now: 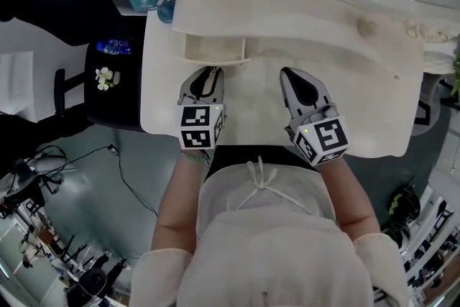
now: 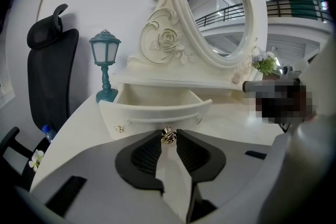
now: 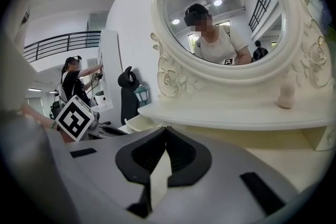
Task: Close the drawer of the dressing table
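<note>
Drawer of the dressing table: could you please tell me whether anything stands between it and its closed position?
Nothing visible does. The drawer stands pulled out, its visible interior looks empty, and the left gripper has its jaws closed on the gold knob at its front.

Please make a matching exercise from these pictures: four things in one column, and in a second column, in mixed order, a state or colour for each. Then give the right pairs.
Column 1
1. drawer
2. left hand-held gripper
3. right hand-held gripper
4. lantern lamp

Column 2
A. teal
B. jaws together, nothing between them
C. pulled out, open
D. jaws closed on the gold knob

Right pairs: 1-C, 2-D, 3-B, 4-A
</note>
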A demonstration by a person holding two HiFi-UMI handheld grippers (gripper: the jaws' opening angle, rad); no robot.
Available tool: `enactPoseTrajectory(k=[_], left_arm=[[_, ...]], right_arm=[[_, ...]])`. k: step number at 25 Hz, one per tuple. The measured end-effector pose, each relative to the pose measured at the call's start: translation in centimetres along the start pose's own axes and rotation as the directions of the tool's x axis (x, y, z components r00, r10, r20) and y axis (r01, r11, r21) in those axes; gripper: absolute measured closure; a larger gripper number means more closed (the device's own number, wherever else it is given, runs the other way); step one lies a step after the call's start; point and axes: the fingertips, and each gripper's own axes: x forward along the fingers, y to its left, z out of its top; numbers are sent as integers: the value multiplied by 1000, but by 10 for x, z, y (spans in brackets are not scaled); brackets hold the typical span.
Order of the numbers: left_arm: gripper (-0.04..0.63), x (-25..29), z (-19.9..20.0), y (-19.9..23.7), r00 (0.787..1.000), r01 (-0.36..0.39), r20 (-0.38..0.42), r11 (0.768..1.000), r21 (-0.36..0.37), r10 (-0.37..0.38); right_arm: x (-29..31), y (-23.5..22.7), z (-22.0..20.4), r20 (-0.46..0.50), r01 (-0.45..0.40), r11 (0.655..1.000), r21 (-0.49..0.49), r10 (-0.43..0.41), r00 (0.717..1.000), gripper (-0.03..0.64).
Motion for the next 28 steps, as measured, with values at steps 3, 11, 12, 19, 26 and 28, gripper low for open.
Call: enactPoseTrajectory(k=[3,11,12,19,26,28], left_arm=[[492,1,0,-1,1000,10,-9,1000,5,-10],[494,12,9,1,1000,11,-5,1000,16,-11],[492,14,11,2,1000,10,-3,1000,17,-10],[492,25,20,9,1000,1,-8,1000,22,0],[493,33,31,13,1000,-3,14,1000,8,3],[493,36,34,14,1000,-1,16,1000,8,0]], right_arm=[[1,-2,1,4,2,1000,2,-2,1000,611],[8,-4,7,10,-9,999,-33,10,1000,611],[9,-5,6,8,-11,999,-39,11,1000,611],[10,-14,0,-9,-10,999,-45,9,1000,611],[12,-19,-6,-27,-4,999,-50,3,1000,611],[13,-20,-7,-32,-3,999,-53,2,999,611]])
